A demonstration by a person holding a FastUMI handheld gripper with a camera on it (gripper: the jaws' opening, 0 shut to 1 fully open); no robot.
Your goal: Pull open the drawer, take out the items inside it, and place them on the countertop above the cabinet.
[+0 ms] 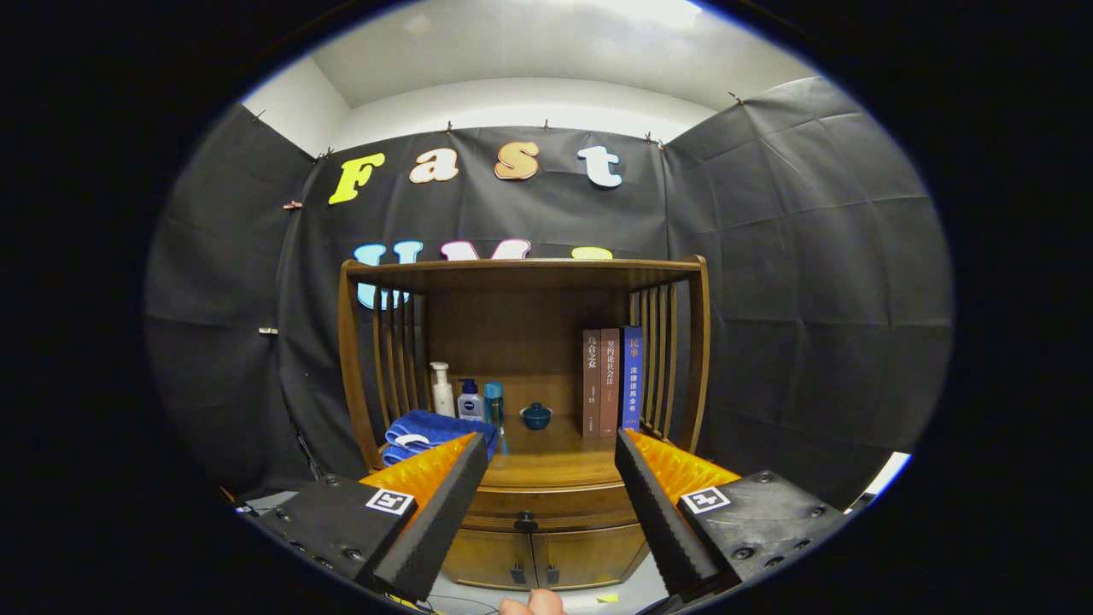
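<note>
My gripper (551, 451) fingers spread wide, holding nothing, aimed at wooden cabinet (696, 359). Drawer (546, 504) closed, its dark knob (525, 519) showing between my fingers, well beyond tips. On countertop (555, 465): folded blue towel (427, 431), three bottles (465, 397), small teal lidded pot (536, 416), three upright books (612, 380).

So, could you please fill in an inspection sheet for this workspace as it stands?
Surface: wooden countertop bare at its front.
Job's things: drawer shut, dark knob centred; contents hidden.
Clutter: blue towel, three bottles, teal lidded bowl, three upright books.
Grippers: gripper open, fingers apart, short of the drawer.
Cables: thin dark cable on the floor, below the cabinet doors.
Surroundings: black cloth wall.
</note>
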